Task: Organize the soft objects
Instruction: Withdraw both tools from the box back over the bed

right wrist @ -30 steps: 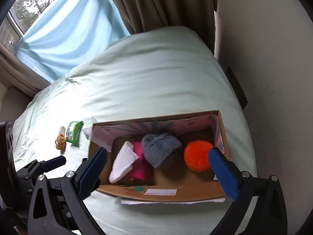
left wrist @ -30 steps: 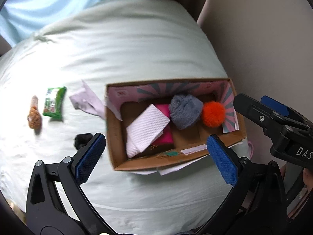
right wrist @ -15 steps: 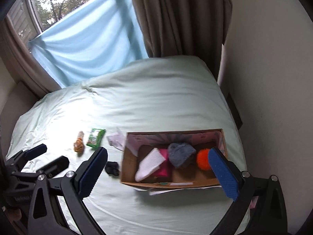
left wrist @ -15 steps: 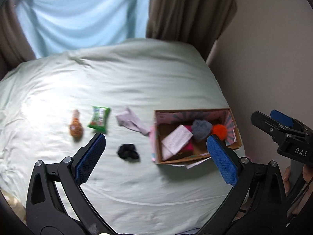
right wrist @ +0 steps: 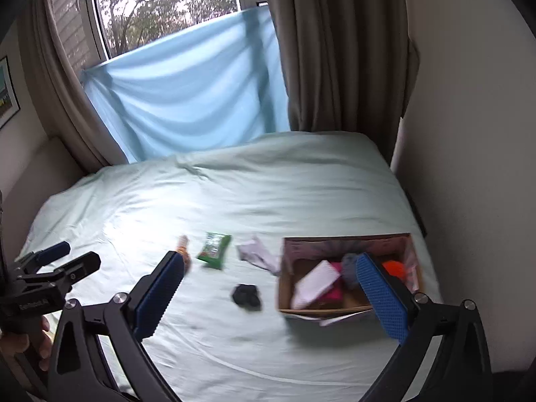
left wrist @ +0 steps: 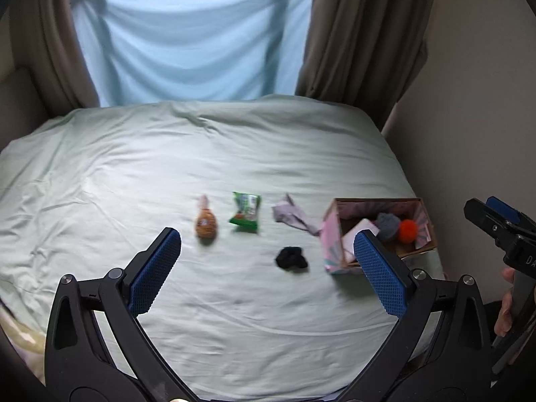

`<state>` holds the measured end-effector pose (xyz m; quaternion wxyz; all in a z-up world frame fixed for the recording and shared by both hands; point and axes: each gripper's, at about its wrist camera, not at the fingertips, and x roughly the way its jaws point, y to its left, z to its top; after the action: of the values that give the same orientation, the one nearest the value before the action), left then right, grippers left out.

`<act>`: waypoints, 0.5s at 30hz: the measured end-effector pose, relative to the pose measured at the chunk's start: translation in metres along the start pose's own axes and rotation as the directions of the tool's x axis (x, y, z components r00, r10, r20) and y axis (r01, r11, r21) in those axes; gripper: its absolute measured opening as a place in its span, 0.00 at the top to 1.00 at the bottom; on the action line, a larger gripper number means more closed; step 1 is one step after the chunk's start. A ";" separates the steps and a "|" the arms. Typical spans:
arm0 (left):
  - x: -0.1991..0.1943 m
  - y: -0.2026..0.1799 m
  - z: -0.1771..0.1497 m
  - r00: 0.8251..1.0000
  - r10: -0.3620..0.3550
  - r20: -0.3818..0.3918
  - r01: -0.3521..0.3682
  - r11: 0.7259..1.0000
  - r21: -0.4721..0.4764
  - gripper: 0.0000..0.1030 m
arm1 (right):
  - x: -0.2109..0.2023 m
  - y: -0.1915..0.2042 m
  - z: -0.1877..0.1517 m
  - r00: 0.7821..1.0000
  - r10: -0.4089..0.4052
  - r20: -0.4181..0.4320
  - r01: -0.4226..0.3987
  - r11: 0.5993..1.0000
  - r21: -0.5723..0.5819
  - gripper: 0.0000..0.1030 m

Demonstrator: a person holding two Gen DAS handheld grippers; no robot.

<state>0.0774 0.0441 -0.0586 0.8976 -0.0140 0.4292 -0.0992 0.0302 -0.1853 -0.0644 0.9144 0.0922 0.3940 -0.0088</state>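
Observation:
A cardboard box [left wrist: 430, 231] [right wrist: 284, 288] sits at the bed's right side, holding an orange pompom [left wrist: 408, 230], a grey soft item [left wrist: 388, 224], a white cloth [right wrist: 316, 283] and a pink item [right wrist: 333, 293]. On the sheet lie a black scrunchie [left wrist: 291, 258] [right wrist: 247, 296], a lilac cloth [left wrist: 294, 218] [right wrist: 258, 254], a green packet [left wrist: 246, 212] [right wrist: 214, 249] and a brown toy [left wrist: 205, 223]. My left gripper [left wrist: 268, 268] is open and empty, well back from the items. My right gripper [right wrist: 271, 298] is open and empty, also held back.
The pale green bed [left wrist: 234, 154] fills the view. A blue cloth [right wrist: 187, 100] and brown curtains [right wrist: 335, 50] hang at the window behind. A wall [right wrist: 469, 134] runs close along the right of the box.
Both grippers have pulled back and up from above the box, so the whole bed and window now show. Both stay open and empty.

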 end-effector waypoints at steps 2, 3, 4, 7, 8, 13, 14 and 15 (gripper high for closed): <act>-0.004 0.019 0.000 1.000 -0.002 0.006 0.002 1.000 -0.004 0.00 | 0.001 0.015 -0.003 1.000 -0.008 0.000 0.008 1.000 -0.003 0.01; -0.005 0.026 -0.001 1.000 -0.004 0.007 0.004 1.000 -0.005 0.00 | 0.002 0.024 -0.005 1.000 -0.013 0.000 0.013 1.000 -0.005 0.01; -0.005 0.034 -0.001 1.000 -0.005 0.008 0.005 1.000 -0.005 0.00 | 0.003 0.031 -0.006 1.000 -0.016 -0.002 0.016 1.000 -0.006 0.01; -0.002 0.062 0.000 1.000 -0.014 0.004 0.014 1.000 0.001 0.00 | 0.008 0.055 -0.011 0.999 -0.039 0.003 0.039 0.999 -0.013 0.01; 0.000 0.067 0.000 1.000 -0.017 0.001 0.017 1.000 0.003 0.00 | 0.012 0.064 -0.013 0.999 -0.042 0.005 0.042 0.999 -0.012 0.01; 0.025 0.096 0.000 0.999 -0.031 -0.007 0.032 0.999 0.043 0.00 | 0.030 0.086 -0.025 0.999 -0.035 0.009 0.035 0.998 0.048 0.01; 0.034 0.102 -0.002 0.999 -0.034 -0.005 0.034 0.998 0.054 0.00 | 0.035 0.089 -0.029 0.999 -0.034 0.009 0.034 0.998 0.060 0.01; 0.040 0.106 -0.002 0.999 -0.035 -0.003 0.035 0.998 0.060 0.00 | 0.042 0.093 -0.033 0.999 -0.041 0.009 0.041 0.997 0.068 0.01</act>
<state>0.1181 0.1403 -0.1025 0.8953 0.0058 0.4267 -0.1278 0.0440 -0.0862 -0.1021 0.9124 0.1150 0.3907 -0.0413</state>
